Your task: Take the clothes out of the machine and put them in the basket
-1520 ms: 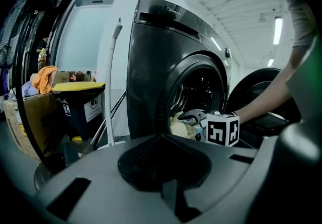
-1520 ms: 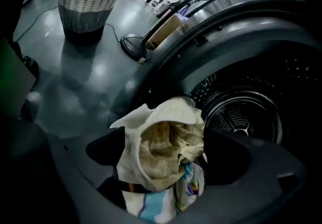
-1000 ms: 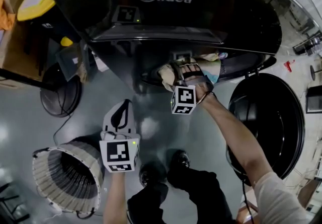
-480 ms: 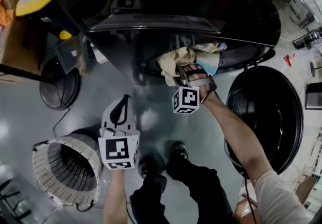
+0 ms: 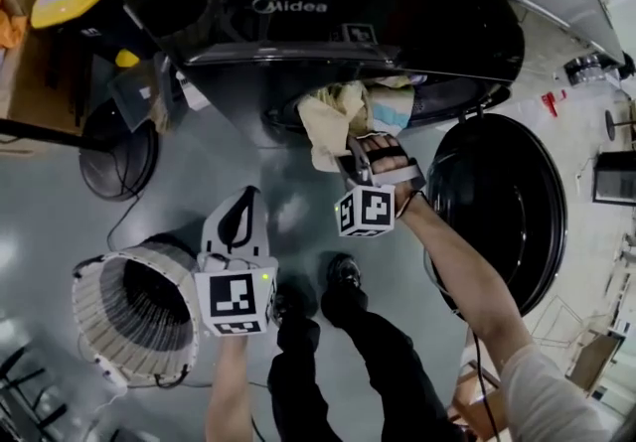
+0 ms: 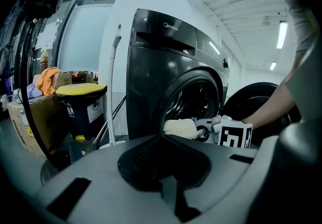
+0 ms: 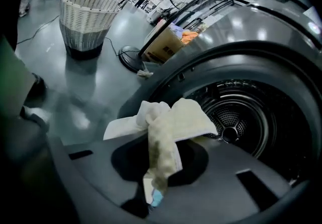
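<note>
Two grippers are in the person's hands. The right gripper (image 5: 350, 152) has its jaws pinched tight on a cream cloth (image 5: 328, 117). That cloth hangs at the round mouth of the washing machine (image 5: 318, 33), partly out of it. In the right gripper view its loose end flops down over the jaws. Behind it the drum (image 7: 236, 117) looks dark and deep. A bit of light blue cloth (image 5: 391, 112) lies at the mouth too, just beside the cream one. The round door (image 5: 502, 217) stands wide open at the right side.

The left gripper (image 5: 246, 204) has its jaws pressed together with nothing between them. It hangs over the grey floor (image 5: 60, 231), well apart from the machine's mouth. The white woven basket (image 5: 84, 306) stands on the floor just beside the left gripper, on its left. Its inside looks dark, and I cannot tell if anything lies in it. The person's dark shoes (image 5: 343, 273) stand on the floor below the two grippers.
</note>
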### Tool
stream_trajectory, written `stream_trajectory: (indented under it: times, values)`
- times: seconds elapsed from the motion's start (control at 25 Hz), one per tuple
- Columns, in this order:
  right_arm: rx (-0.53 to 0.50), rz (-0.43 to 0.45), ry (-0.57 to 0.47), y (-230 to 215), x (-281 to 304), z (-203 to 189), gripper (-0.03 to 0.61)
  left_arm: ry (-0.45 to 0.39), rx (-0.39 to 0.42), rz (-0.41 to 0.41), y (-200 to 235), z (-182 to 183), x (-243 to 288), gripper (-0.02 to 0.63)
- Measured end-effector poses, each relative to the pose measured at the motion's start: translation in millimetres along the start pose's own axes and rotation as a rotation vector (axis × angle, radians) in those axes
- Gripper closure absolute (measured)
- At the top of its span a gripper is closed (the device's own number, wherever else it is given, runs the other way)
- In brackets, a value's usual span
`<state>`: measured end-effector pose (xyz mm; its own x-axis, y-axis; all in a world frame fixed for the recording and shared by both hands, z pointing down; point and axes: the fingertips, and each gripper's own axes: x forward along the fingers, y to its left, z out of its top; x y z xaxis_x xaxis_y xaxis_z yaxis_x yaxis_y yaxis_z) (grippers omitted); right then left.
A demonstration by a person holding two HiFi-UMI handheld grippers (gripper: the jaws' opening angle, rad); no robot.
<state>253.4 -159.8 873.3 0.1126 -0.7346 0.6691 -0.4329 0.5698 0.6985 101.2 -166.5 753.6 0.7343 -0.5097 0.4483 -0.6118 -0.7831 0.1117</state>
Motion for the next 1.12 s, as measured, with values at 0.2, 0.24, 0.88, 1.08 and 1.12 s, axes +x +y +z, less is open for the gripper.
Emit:
stream_trajectory:
  times: [0.2, 0.24, 0.88, 1.08, 1.12]
  values:
    - [0.039, 0.019, -0.013, 4, -47, 23, 0.518, 0.018, -0.043, -0.005, -9, 21, -29, 0.595]
    - [0.050, 0.021, -0.014, 4, -56, 28, 0.518, 0.018, -0.046, -0.008, -11, 26, -34, 0.595]
    - [0.658, -0.062, -0.065, -108, -193, 62, 0.518, -0.038, -0.064, 0.050, -9, 144, -120, 0.595]
    - [1.018, -0.107, -0.118, -160, -255, 56, 0.518, -0.062, -0.029, 0.078, -14, 189, -135, 0.595]
    - [1.043, -0.120, -0.130, -170, -267, 56, 0.518, -0.068, -0.029, 0.082, -15, 198, -138, 0.595]
